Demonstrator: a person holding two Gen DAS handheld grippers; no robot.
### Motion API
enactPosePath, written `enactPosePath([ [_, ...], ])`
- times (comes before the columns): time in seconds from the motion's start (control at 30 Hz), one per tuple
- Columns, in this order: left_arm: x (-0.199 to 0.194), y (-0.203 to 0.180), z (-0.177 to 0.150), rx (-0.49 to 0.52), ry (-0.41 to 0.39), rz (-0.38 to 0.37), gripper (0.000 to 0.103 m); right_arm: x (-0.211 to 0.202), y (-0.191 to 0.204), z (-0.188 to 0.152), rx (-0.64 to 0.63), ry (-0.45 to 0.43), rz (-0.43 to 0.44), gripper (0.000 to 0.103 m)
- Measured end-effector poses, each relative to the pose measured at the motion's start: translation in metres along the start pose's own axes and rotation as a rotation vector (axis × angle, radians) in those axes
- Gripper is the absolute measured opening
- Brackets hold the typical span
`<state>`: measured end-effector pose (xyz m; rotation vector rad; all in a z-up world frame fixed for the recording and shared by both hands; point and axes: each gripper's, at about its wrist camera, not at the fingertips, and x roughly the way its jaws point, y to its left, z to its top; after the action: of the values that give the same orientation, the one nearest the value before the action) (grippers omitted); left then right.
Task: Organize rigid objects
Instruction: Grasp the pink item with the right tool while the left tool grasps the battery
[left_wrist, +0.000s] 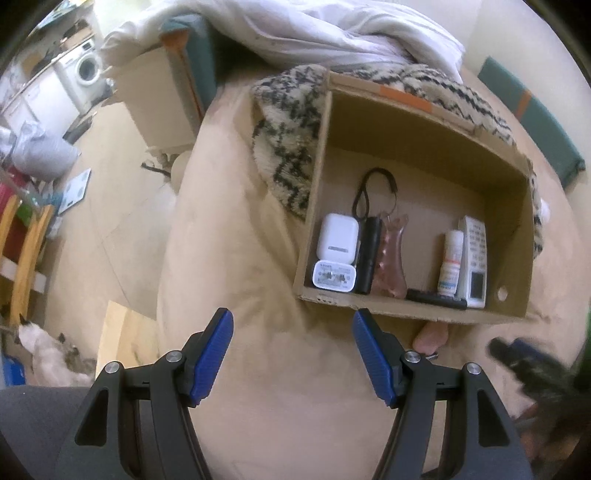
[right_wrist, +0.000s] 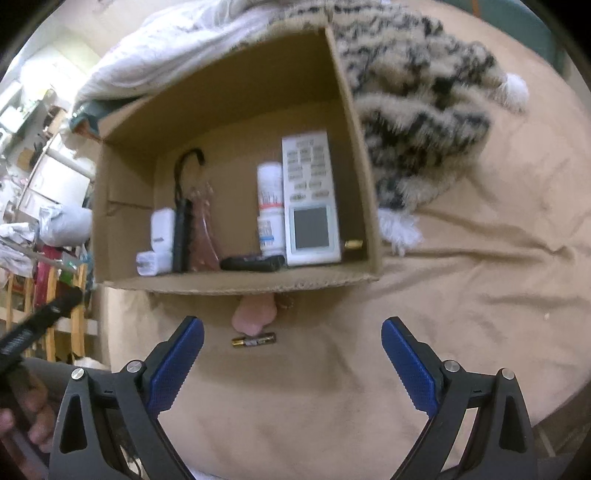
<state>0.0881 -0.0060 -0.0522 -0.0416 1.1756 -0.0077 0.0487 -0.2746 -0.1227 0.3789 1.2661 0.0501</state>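
Both tongs hover spread and empty over the beige bed (right_wrist: 461, 295). Just ahead of the right tongs (right_wrist: 292, 343) lie one AAA battery (right_wrist: 254, 340) and one pink object (right_wrist: 254, 314) against the cardboard box (right_wrist: 236, 284). The left tongs (left_wrist: 292, 334) point at the box's left corner; one remote control (right_wrist: 310, 201) lies inside.

Left wrist view angled down from left, right wrist view nearer, both sharing cardboard box (left_wrist: 413, 206) (right_wrist: 229, 110) (open-topped)

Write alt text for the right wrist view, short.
The open right gripper hovers over a tan bedsheet, with a battery and a pink object lying just outside a cardboard box. Inside the box lie a white remote, a white bottle, a charger and dark items.
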Motion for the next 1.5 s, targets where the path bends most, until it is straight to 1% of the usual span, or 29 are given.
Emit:
enactPosePath([
  [0.07, -0.002, 0.001, 0.001, -0.011, -0.003, 0.000, 0.064, 0.019, 0.001, -0.002, 0.018, 0.044, 0.003, 0.103],
  [0.17, -0.002, 0.001, 0.002, -0.017, 0.003, -0.012, 0.064, 0.044, 0.014, -0.002, 0.001, 0.083, -0.047, 0.103],
  [0.27, -0.003, 0.001, 0.001, -0.013, 0.004, 0.001, 0.064, 0.061, 0.032, 0.000, -0.028, 0.084, -0.085, 0.103],
  [0.37, -0.002, 0.006, 0.001, -0.033, 0.007, 0.031, 0.064, 0.077, 0.049, 0.004, -0.073, 0.083, -0.150, 0.103],
  [0.47, 0.000, 0.014, 0.001, -0.074, 0.028, 0.022, 0.064, 0.090, 0.059, 0.004, -0.092, 0.092, -0.204, 0.102],
  [0.5, 0.001, 0.016, 0.001, -0.082, 0.033, 0.015, 0.064, 0.093, 0.060, 0.003, -0.093, 0.091, -0.218, 0.100],
  [0.57, 0.002, 0.018, 0.001, -0.093, 0.044, 0.000, 0.064, 0.094, 0.065, 0.000, -0.113, 0.076, -0.248, 0.090],
  [0.7, -0.001, 0.017, 0.001, -0.098, 0.042, -0.018, 0.064, 0.089, 0.070, -0.005, -0.124, 0.060, -0.249, 0.077],
  [0.73, -0.001, 0.017, 0.001, -0.099, 0.041, -0.021, 0.064, 0.088, 0.071, -0.005, -0.131, 0.059, -0.253, 0.070],
  [0.77, -0.002, 0.016, 0.001, -0.098, 0.040, -0.025, 0.064, 0.087, 0.073, -0.006, -0.141, 0.057, -0.260, 0.059],
  [0.8, -0.002, 0.015, 0.001, -0.095, 0.039, -0.026, 0.064, 0.085, 0.075, -0.007, -0.151, 0.052, -0.264, 0.054],
  [0.83, -0.003, 0.013, 0.001, -0.092, 0.039, -0.025, 0.064, 0.084, 0.078, -0.008, -0.160, 0.048, -0.268, 0.051],
  [0.93, -0.002, 0.012, 0.001, -0.088, 0.040, -0.023, 0.064, 0.082, 0.087, -0.012, -0.180, 0.039, -0.260, 0.051],
  [1.07, 0.000, 0.015, 0.002, -0.096, 0.038, -0.008, 0.064, 0.072, 0.094, -0.023, -0.168, 0.038, -0.207, 0.051],
  [1.23, 0.003, 0.019, 0.002, -0.109, 0.040, 0.007, 0.064, 0.046, 0.101, -0.029, -0.189, 0.018, -0.157, 0.050],
  [1.27, 0.003, 0.019, 0.002, -0.109, 0.040, 0.009, 0.064, 0.040, 0.101, -0.031, -0.192, 0.012, -0.145, 0.043],
  [1.3, 0.003, 0.019, 0.002, -0.108, 0.039, 0.012, 0.064, 0.034, 0.101, -0.033, -0.195, 0.012, -0.127, 0.026],
  [1.33, 0.004, 0.018, 0.002, -0.105, 0.038, 0.015, 0.064, 0.028, 0.099, -0.035, -0.194, 0.024, -0.105, 0.015],
  [1.4, 0.004, 0.018, 0.002, -0.101, 0.036, 0.023, 0.064, 0.013, 0.094, -0.038, -0.201, 0.003, -0.069, 0.015],
  [1.47, 0.006, 0.018, 0.001, -0.100, 0.037, 0.028, 0.064, 0.001, 0.089, -0.037, -0.230, -0.015, -0.074, 0.014],
  [1.5, 0.007, 0.017, 0.001, -0.100, 0.039, 0.032, 0.064, 0.001, 0.085, -0.035, -0.228, -0.014, -0.063, 0.011],
])
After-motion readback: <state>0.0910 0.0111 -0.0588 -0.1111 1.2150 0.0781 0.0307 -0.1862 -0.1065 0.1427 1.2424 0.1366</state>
